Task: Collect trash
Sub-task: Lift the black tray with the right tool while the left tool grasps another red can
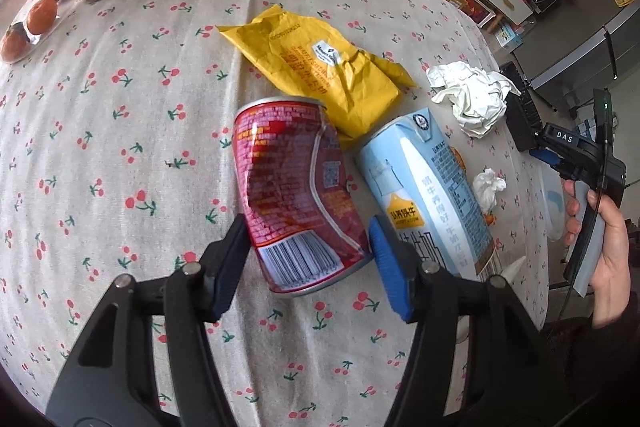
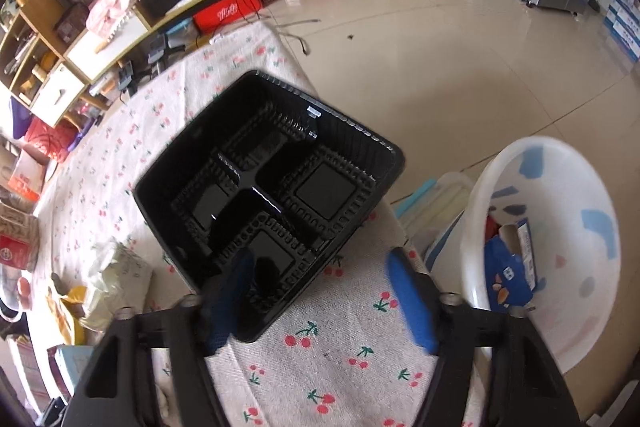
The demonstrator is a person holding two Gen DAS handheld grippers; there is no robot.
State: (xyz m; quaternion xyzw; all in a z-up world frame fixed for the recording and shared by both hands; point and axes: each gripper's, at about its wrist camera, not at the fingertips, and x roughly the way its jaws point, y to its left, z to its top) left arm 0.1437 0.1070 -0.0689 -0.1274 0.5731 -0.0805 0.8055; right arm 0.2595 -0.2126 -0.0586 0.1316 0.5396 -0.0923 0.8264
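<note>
Can, dented and lying on the table, is pinched between the left claw pads. Tray corner is straddled by the half-spread right claw; grip cannot be told.

We see a dented, glossy metal can, a crinkled yellow paper bag, a smooth waxy carton, crumpled white paper, matt woven tablecloth and a shiny black plastic tray.
</note>
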